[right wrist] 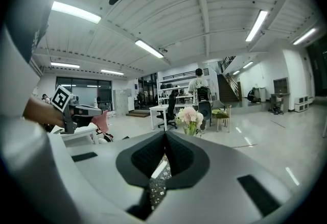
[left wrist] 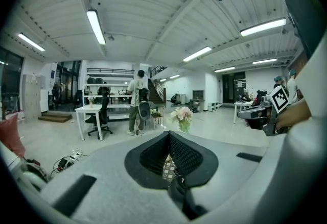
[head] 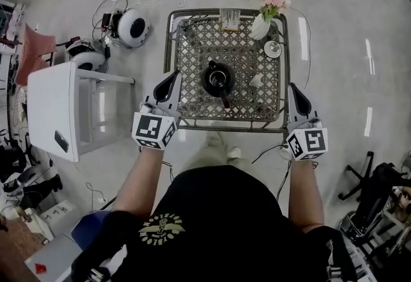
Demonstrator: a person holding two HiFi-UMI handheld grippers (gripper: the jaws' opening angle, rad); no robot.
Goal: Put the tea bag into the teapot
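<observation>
A black teapot (head: 217, 78) stands lidless in the middle of a metal lattice table (head: 186, 30), its handle toward me. The small white tea bag (head: 256, 81) lies on the lattice to the right of the pot. The round lid (head: 273, 49) rests farther back right. My left gripper (head: 174, 76) hangs over the table's front left corner, jaws shut and empty. Just past the front right corner my right gripper (head: 295, 88) is likewise shut with nothing in it. In both gripper views the jaws meet, left gripper (left wrist: 168, 134) and right gripper (right wrist: 164, 134), and point level across the room.
A white vase of pink flowers (head: 264, 14) and a small card (head: 230, 18) stand at the table's back edge. A white side table (head: 58, 107) sits to the left, with round white devices (head: 133, 27) and cables on the floor. A person (left wrist: 137, 100) stands far off.
</observation>
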